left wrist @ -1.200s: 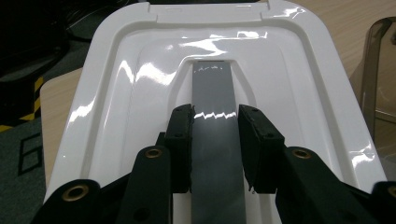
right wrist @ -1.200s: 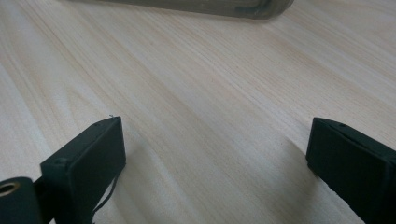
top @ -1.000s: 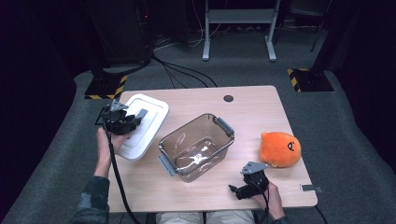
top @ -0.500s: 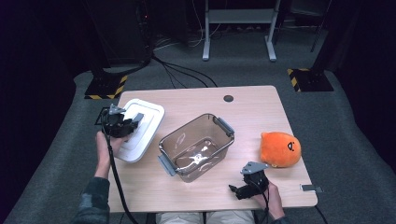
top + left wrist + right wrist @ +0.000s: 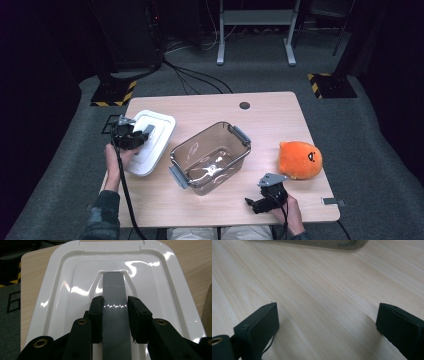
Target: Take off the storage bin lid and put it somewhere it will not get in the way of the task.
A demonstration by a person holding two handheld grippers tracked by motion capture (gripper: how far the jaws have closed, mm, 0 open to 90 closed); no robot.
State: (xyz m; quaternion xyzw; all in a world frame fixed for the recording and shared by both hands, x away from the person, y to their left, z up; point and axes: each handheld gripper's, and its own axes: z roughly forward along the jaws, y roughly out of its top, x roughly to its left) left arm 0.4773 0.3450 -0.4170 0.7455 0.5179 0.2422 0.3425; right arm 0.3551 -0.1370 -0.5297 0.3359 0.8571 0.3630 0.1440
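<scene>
Nearest me, my right gripper (image 5: 257, 204) rests on the wooden surface (image 5: 280, 120), jaws spread wide and empty, seemingly parked. Beyond it sits a clear plastic bin (image 5: 210, 157), an orange plush toy (image 5: 299, 159) to its right. At far left, my left gripper (image 5: 115, 312) straddles the grey handle (image 5: 114, 290) of the glossy white lid (image 5: 75, 272); I cannot tell whether it grips yet.

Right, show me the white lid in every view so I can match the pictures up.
High view: the white lid lies at the table's left edge, under the left gripper.
Left gripper view: the white lid spreads across the frame, its grey handle strip running between the jaws.
Right gripper view: not in it; bare wooden table and the clear bin's base.
Shared landmark: the light wooden table.
</scene>
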